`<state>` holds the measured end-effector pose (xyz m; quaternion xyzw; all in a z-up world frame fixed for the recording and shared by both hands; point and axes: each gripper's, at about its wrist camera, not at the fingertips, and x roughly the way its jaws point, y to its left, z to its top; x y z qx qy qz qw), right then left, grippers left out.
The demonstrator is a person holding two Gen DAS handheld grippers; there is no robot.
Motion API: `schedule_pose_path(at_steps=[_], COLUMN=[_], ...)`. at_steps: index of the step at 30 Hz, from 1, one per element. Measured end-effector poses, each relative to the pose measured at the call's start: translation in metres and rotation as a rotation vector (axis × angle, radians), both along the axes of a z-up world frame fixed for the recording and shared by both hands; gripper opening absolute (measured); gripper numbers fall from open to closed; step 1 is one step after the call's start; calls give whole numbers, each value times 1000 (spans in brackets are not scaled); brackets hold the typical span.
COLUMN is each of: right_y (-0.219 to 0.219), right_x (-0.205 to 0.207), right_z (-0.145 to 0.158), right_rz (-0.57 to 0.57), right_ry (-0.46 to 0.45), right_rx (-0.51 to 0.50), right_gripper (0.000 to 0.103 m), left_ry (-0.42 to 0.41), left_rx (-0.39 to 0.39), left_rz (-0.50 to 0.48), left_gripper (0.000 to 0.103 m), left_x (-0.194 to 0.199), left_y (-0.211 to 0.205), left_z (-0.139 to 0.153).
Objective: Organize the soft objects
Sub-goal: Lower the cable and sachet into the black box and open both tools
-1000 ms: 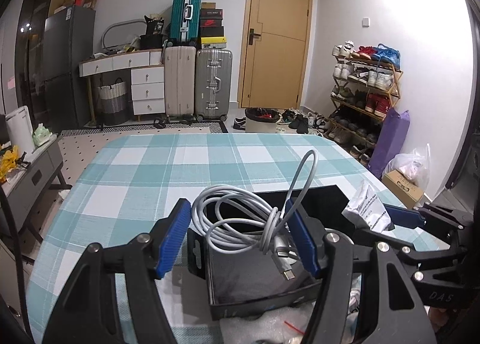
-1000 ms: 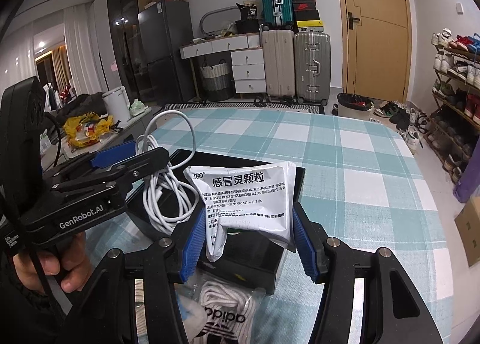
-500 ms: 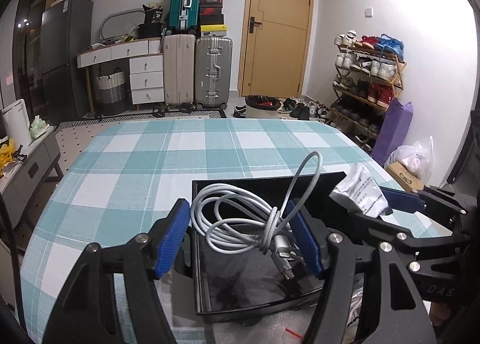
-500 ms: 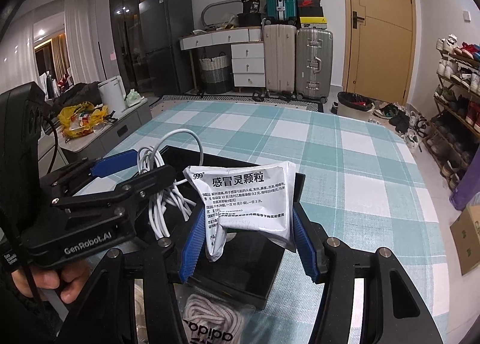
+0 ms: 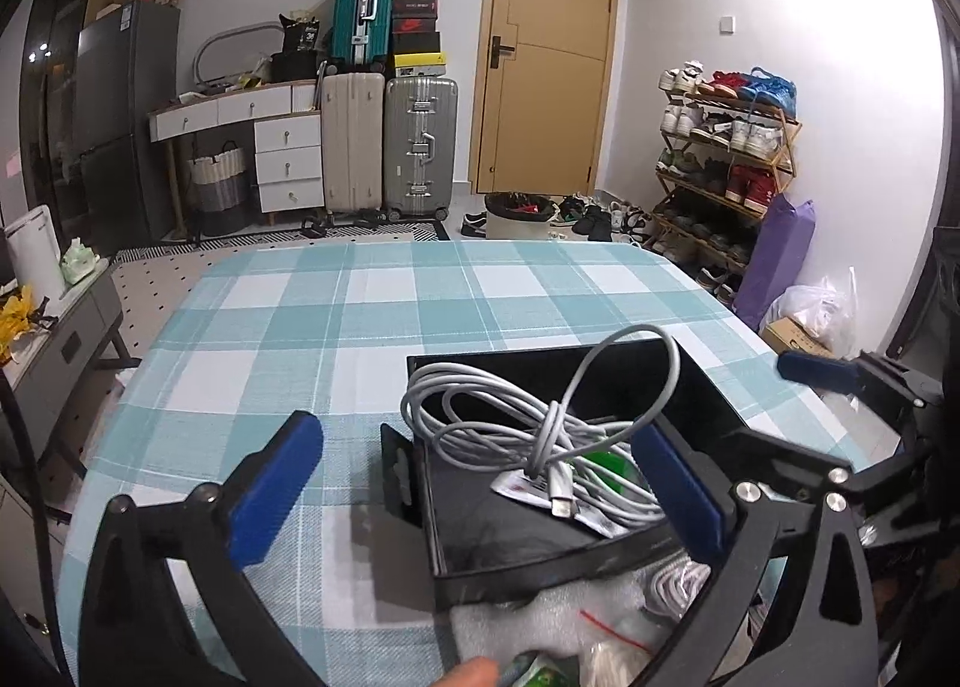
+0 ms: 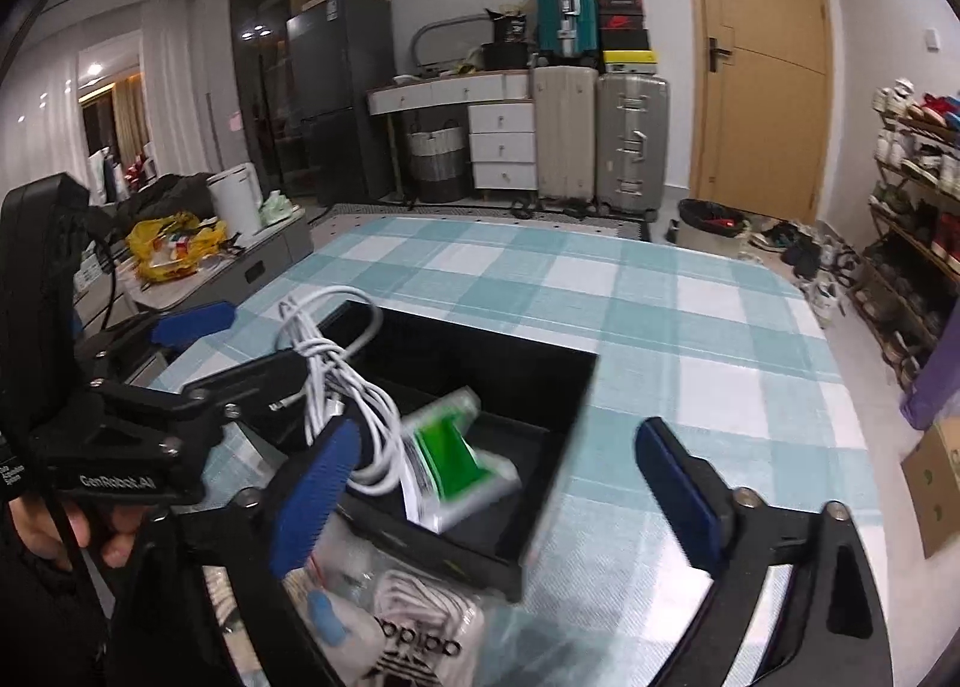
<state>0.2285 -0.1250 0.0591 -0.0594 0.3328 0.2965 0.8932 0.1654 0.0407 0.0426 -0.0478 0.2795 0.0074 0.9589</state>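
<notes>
A black open box point(image 5: 696, 381) point(image 6: 576, 387) sits on the checked tablecloth. My left gripper point(image 5: 477, 483) has its jaws opening wide. The coiled white cable point(image 5: 540, 435) lies loose in the box between the pads, touching neither. My right gripper point(image 6: 498, 483) is opening too, and the white-and-green medicine sachet point(image 6: 462, 459) is blurred, dropping into the box clear of its pads. The sachet point(image 5: 600, 465) shows under the cable. In the right wrist view the cable point(image 6: 336, 387) drapes beside a finger of the left gripper point(image 6: 264, 339). The right gripper point(image 5: 726, 393) stands at the box's right.
In front of the box lie a clear Adidas bag of white laces point(image 6: 414, 645) and white foam wrap point(image 5: 540, 615). A thumb point(image 5: 474, 675) and a small green packet show at the bottom edge. A hand point(image 6: 60, 531) holds the left gripper. The tablecloth point(image 5: 360, 327) stretches beyond.
Both grippers' jaws have spread wide. The cable has come out of the left jaws into the box, and the sachet has fallen from the right jaws into the box.
</notes>
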Motion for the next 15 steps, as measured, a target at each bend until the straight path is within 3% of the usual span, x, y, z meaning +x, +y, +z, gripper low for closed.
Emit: schedule_pose_path(at_steps=[15], right_y=[-44], right_x=[-38], right_z=[9], right_rz=[-85], right_ry=[28], right_rx=[63], right_gripper=[102], left_ry=[-18], left_rx=[3], left_rz=[-2], left_gripper=[103], left_x=[-20], left_y=[-8], left_z=[13])
